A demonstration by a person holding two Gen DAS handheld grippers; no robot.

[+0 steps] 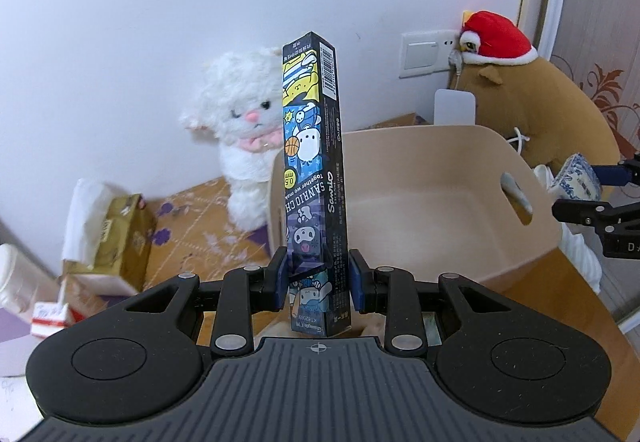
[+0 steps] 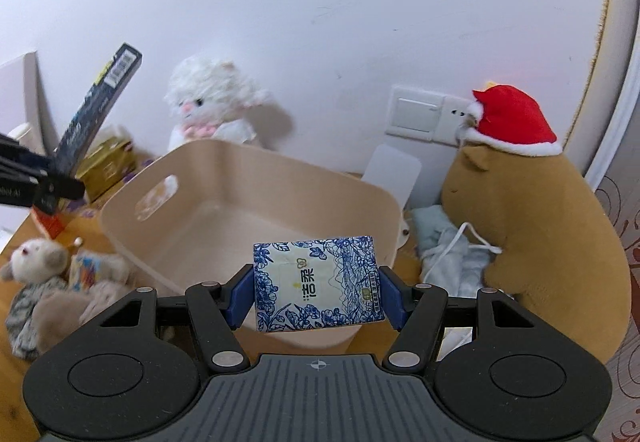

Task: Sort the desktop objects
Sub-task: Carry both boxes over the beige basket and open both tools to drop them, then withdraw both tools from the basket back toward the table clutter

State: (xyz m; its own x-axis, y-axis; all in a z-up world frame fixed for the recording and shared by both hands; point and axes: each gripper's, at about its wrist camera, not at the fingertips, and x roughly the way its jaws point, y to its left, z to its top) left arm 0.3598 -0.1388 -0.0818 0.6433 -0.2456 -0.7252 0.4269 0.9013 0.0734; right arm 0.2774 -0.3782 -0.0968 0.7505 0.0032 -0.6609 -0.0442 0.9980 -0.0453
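My left gripper (image 1: 318,280) is shut on a tall dark cartoon-printed pen box (image 1: 314,170), held upright in front of the beige plastic bin (image 1: 520,242). In the right wrist view the same pen box (image 2: 96,110) leans at the far left, with the left gripper's black frame below it. My right gripper (image 2: 316,294) is shut on a blue-and-white tissue pack (image 2: 316,282), held over the near rim of the beige bin (image 2: 128,238). The tissue pack (image 1: 576,182) also shows at the right edge of the left wrist view. The bin looks empty inside.
A white plush cat (image 1: 244,130) sits against the wall behind the bin. A brown plush with a red hat (image 2: 532,222) stands on the right by a wall socket (image 2: 420,114). A gold tissue box (image 1: 120,238), small plush toys (image 2: 48,278) and light cloth (image 2: 452,258) lie around.
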